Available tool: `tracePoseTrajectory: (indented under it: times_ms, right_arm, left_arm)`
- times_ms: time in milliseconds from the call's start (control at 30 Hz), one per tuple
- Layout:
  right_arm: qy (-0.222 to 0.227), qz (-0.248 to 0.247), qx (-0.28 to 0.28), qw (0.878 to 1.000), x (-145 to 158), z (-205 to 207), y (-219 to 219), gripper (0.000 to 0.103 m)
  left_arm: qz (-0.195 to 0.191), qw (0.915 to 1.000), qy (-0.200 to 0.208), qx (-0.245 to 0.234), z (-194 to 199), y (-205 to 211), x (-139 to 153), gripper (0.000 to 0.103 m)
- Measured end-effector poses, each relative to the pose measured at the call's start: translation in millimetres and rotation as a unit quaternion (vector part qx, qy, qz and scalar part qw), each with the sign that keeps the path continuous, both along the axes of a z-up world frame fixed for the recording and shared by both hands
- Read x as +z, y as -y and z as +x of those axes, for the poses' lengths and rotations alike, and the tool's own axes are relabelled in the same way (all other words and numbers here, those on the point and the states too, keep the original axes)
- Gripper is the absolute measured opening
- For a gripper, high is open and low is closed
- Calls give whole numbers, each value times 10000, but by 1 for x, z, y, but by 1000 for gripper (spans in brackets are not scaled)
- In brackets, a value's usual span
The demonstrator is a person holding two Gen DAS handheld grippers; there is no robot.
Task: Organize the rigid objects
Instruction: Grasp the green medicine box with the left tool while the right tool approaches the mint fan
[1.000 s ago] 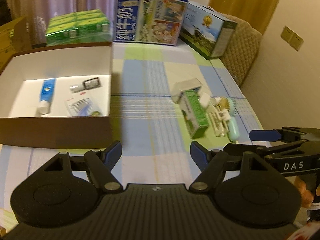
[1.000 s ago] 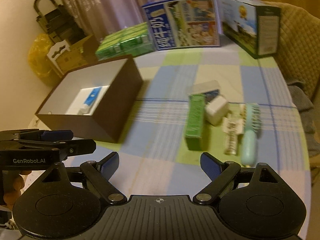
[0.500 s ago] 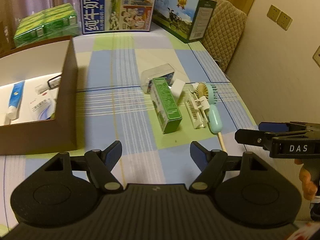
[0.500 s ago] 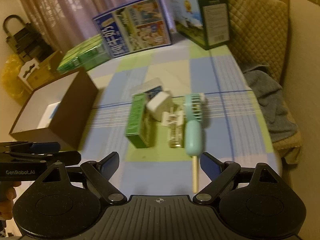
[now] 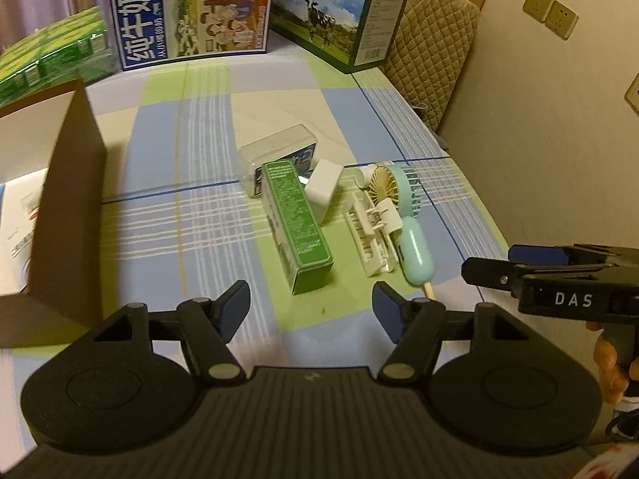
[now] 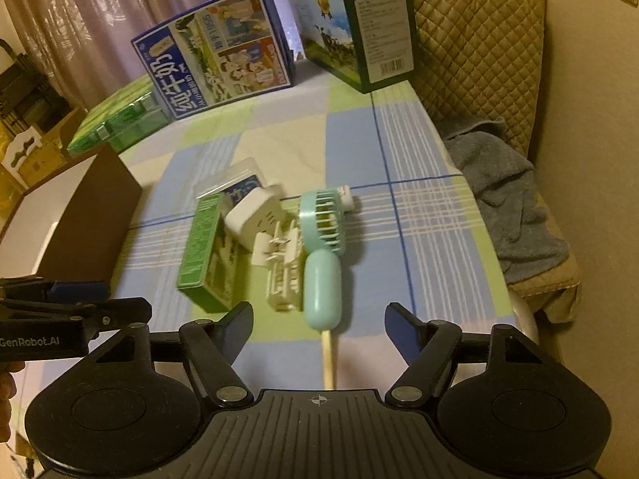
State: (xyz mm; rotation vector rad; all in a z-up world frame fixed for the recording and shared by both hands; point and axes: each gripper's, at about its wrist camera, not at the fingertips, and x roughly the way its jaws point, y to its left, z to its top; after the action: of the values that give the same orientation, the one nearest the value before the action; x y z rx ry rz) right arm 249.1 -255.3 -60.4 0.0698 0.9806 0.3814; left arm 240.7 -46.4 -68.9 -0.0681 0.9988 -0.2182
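A pile lies on the checked tablecloth: a green box [image 5: 297, 219] [image 6: 203, 251], a white plug [image 5: 324, 183], a clear case [image 5: 279, 151], a white clip rack [image 5: 373, 231] and a mint hand fan [image 5: 399, 199] [image 6: 323, 263] with a wooden stick [image 6: 328, 359] under its handle. My left gripper [image 5: 309, 299] hovers just short of the green box's near end, jaws closing, nothing between them. My right gripper [image 6: 319, 319] hangs over the fan handle and stick, jaws closing, pads clear of both. Each gripper shows at the edge of the other's view.
A brown open box [image 5: 68, 199] with white inside stands at the left. Two milk cartons [image 5: 191, 12] [image 5: 339, 16] and green packs [image 5: 48, 60] line the far edge. A quilted chair [image 6: 479, 60] with a grey towel [image 6: 507, 199] stands beyond the table's right edge.
Both grippers have swung right from the brown box toward the pile and come lower. Both pairs of jaws stand narrower than before.
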Motion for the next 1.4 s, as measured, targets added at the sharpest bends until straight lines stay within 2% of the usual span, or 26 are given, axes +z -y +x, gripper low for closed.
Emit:
tracePoseTrajectory:
  times_ms: [300, 700, 867, 1000, 1200, 1267, 1400]
  right_arm:
    - [-117, -106, -38, 9999, -16, 23, 3, 67]
    - [-178, -164, -21, 9997, -23, 51, 2, 67]
    - [-199, -169, 74, 9996, -25, 59, -3, 67]
    - [-189, -184, 147, 9995, -24, 64, -7, 67]
    - [-189, -186, 231, 9994, -25, 71, -10, 67]
    - [-194, -179, 248, 9993, -26, 73, -11, 67]
    - [-206, -183, 292, 9992, -27, 76, -13, 67]
  left_arm:
    - [63, 9999, -76, 59, 36, 9, -14, 57]
    - [254, 9990, -317, 164, 81, 18, -37, 57]
    - [320, 9983, -429, 226, 94, 18, -46, 50]
    - [335, 9978, -485, 298, 101, 19, -51, 49]
    - [413, 9969, -556, 381, 110, 20, -58, 38]
    - [429, 9966, -579, 410, 112, 20, -60, 31]
    - [494, 9961, -568, 469, 110, 18, -60, 27]
